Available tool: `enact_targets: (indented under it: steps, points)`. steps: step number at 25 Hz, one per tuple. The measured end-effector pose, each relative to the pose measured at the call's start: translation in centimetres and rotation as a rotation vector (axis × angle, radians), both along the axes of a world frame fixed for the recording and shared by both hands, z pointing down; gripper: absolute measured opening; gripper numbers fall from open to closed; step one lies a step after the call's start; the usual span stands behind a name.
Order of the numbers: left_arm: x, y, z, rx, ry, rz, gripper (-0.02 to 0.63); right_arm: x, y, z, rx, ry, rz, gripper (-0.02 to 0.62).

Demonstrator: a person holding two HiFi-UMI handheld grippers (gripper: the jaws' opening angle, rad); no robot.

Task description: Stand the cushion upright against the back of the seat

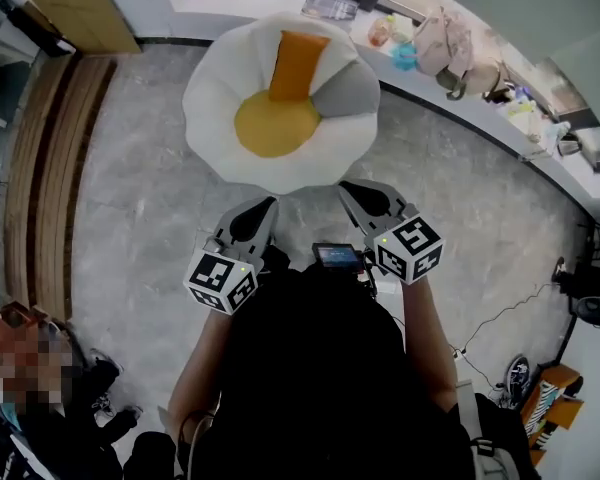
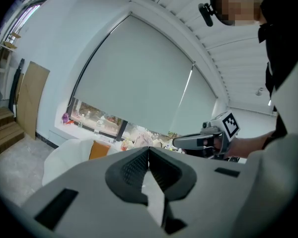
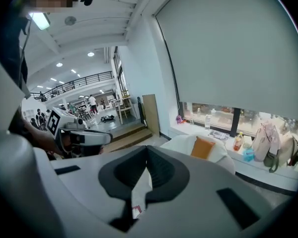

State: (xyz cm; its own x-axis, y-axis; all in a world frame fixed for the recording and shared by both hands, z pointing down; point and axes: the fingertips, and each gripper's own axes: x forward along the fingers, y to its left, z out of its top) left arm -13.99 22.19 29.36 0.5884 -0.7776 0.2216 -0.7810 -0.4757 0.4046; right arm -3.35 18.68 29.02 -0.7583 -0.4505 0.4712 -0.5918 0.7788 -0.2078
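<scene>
Orange cushion (image 1: 298, 65) stands upright against the seat (image 1: 215, 98), dead ahead — left gripper (image 1: 268, 206) and right gripper (image 1: 348, 192), both closed and empty, equally near.

pink bag (image 1: 442, 36) on cluttered ledge (image 1: 483, 118)

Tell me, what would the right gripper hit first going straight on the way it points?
Probably the white seat ahead of the right gripper; nothing lies between, though depth is unclear.
</scene>
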Motion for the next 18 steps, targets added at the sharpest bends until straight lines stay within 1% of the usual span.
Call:
enact_targets:
  steps: [3, 7, 9, 13, 18]
  points:
    - [2.8, -0.4, -1.9, 0.041, 0.009, 0.015, 0.014, 2.6, 1.1, -1.8, 0.022, -0.033, -0.008, 0.018]
    - [7.4, 0.1, -3.7, 0.058, 0.014, 0.107, 0.014, 6.3, 3.1, -3.2, 0.041, -0.083, 0.007, 0.018]
    - [9.4, 0.7, -3.8, 0.051, 0.011, 0.136, 0.014, 7.9, 4.0, -3.6, 0.051, -0.111, 0.012, 0.018]
    - [12.9, 1.9, -3.5, 0.023, 0.020, 0.139, 0.014, 11.2, 5.4, -3.6, 0.050, -0.136, 0.002, 0.017]
    - [16.1, 3.3, -2.7, 0.001, 0.000, 0.143, 0.014, 14.4, 6.1, -2.7, 0.026, -0.166, 0.004, 0.018]
